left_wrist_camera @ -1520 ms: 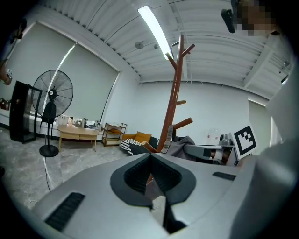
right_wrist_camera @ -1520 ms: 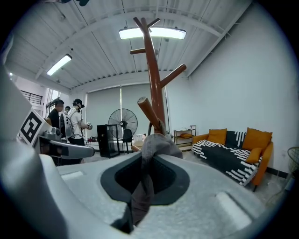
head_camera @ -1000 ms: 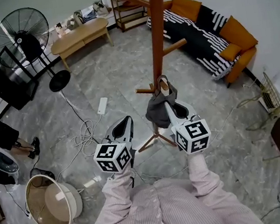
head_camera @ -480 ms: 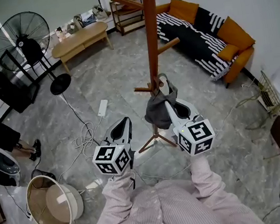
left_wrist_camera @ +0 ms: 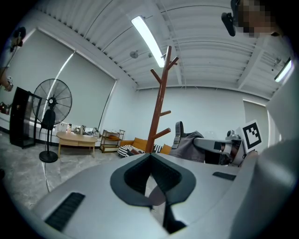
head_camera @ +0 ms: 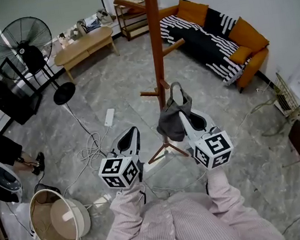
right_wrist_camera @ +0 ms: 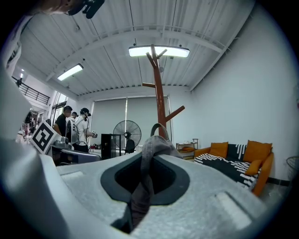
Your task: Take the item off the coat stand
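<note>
- Fan (head_camera: 22, 43): standing at the far left, on the grey floor.
- Wooden table (head_camera: 81, 46): sitting just right of the fan, near the wall.
- Left gripper (head_camera: 134, 131): hovering in front of the person, left of the pole; jaws resting together, gripping nothing.
- Coat stand (head_camera: 156, 43): rising at centre, brown wood, pegs sticking out.
- Bag (head_camera: 170, 122): grey cloth, hanging just right of the pole. Its strap loop is sitting beside a low peg; whether it is hooking that peg cannot be told.
- Right gripper (head_camera: 183, 118): jaws clamping on the bag's cloth, a fold running down between them.
- Sofa (head_camera: 210, 36): striped with orange cushions, lying at the far right.
</note>
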Tool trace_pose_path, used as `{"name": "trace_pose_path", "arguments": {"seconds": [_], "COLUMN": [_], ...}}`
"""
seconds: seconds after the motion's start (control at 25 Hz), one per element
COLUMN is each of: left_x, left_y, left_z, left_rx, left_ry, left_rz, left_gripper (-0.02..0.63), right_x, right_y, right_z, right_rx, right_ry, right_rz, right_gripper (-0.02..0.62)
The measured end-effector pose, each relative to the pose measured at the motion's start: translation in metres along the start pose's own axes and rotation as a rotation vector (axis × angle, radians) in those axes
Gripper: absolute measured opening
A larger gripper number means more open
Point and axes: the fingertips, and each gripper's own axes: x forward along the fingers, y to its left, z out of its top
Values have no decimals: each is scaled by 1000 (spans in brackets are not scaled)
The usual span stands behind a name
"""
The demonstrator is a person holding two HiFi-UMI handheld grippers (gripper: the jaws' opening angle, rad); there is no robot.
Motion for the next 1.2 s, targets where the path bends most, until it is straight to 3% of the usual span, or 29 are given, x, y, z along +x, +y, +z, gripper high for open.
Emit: {"name": "trace_pose_path", "arguments": {"seconds": [0.72,1.2], "left_x": [-47,-69], "left_y": [-10,-6], "left_z": [7,12], "left_rx": [39,59], "left_ry": [-22,-46], "left_rz": [30,64], "left_gripper": [2,2], "right_x": [-53,-74], "right_y": [-17,-15], "right_z": [-25,-34], "right_rx": [143,186], "right_ry": [-53,-41], "right_rz": [3,4], "right_gripper": [28,26]}}
